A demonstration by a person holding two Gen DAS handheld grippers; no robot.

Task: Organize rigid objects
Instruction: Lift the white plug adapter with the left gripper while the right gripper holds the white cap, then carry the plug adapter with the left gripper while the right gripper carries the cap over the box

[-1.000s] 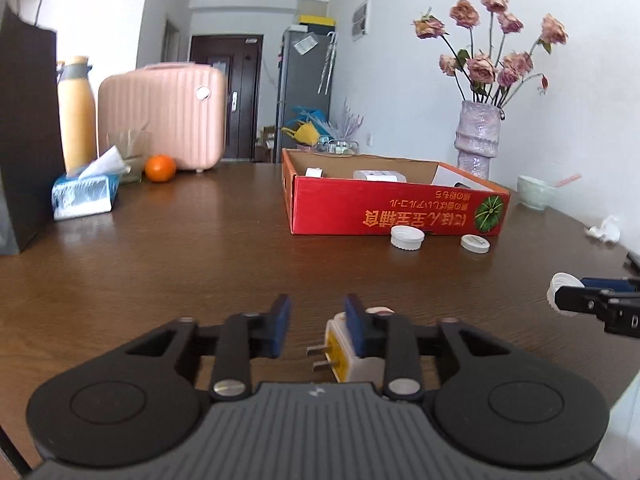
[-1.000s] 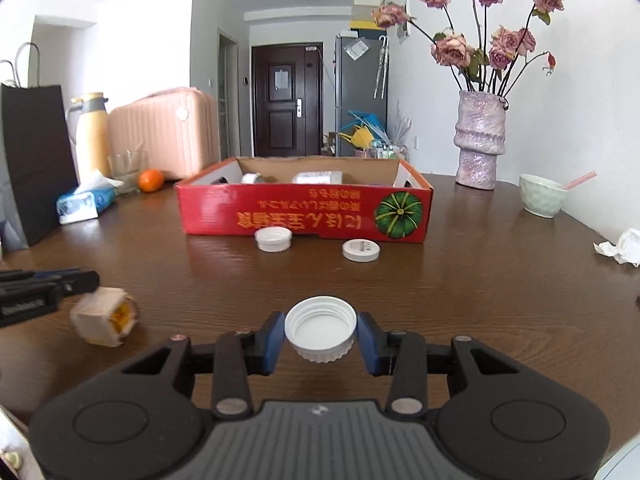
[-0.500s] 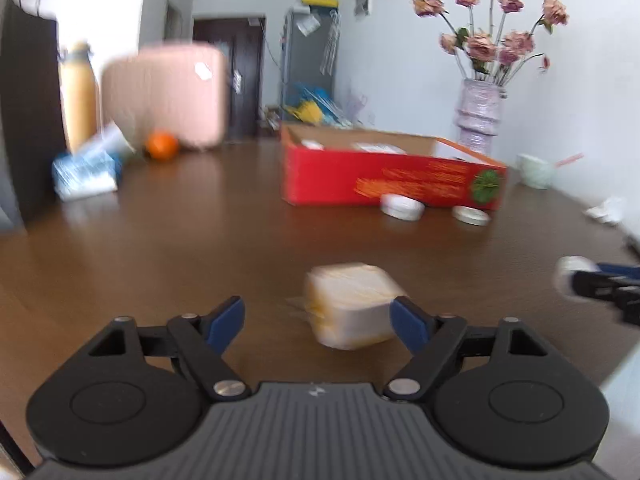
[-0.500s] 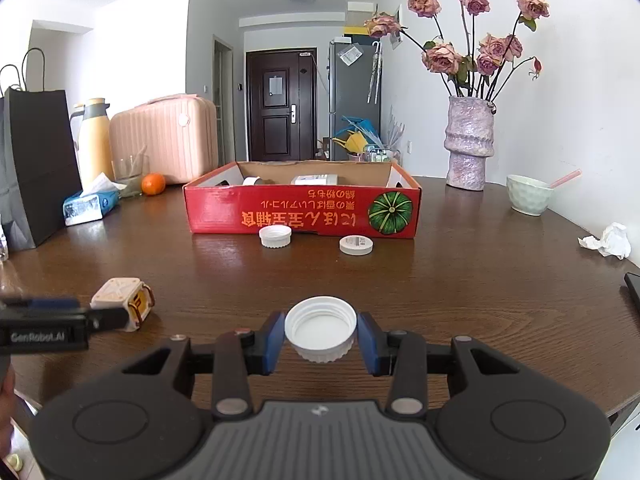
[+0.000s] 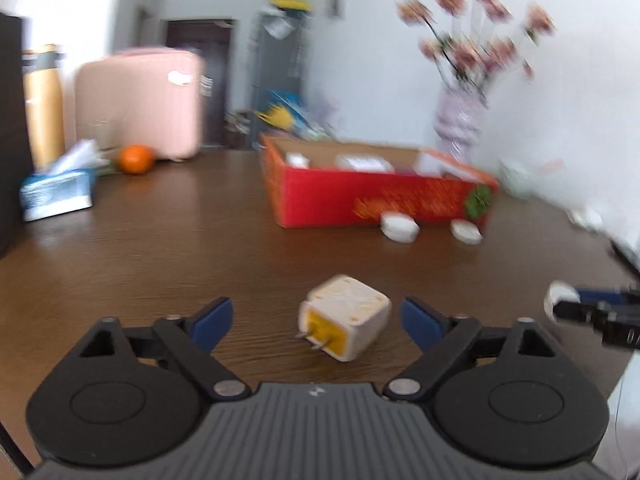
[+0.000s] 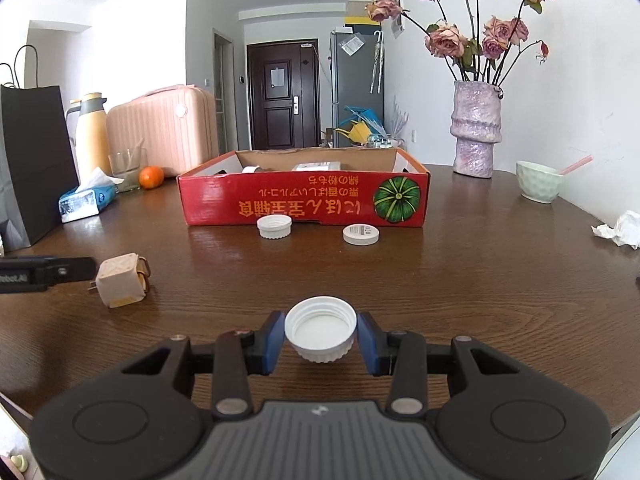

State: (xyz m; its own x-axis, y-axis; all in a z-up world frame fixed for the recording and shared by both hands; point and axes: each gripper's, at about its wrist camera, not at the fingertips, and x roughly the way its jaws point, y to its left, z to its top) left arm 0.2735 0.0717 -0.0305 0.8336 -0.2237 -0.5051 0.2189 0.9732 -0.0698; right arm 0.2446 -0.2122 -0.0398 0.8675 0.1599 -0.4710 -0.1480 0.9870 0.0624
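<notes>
A cream plug adapter [image 5: 348,320] with a yellow face and metal prongs lies on the brown table, loose between the wide jaws of my left gripper [image 5: 316,320]. Those jaws are opening and neither pad touches it. The right wrist view shows the same adapter [image 6: 120,284] beside a left fingertip [image 6: 60,272]. My right gripper [image 6: 320,338] is shut on a white bottle cap [image 6: 320,328], held open side up just above the table. Farther back stands a red cardboard box [image 6: 304,204] with small items inside, and two white caps [image 6: 274,226] [image 6: 361,235] lie before it.
A purple vase of dried roses [image 6: 476,128] and a pale green bowl [image 6: 538,184] stand at the back right, with a crumpled tissue [image 6: 620,230] near the right edge. At the left are a tissue pack [image 6: 86,198], an orange [image 6: 151,177], a thermos, a pink suitcase and a black bag.
My left gripper has opened and let go of the plug adapter, which now lies on the table between the jaws. The right gripper still holds the cap in the same place.
</notes>
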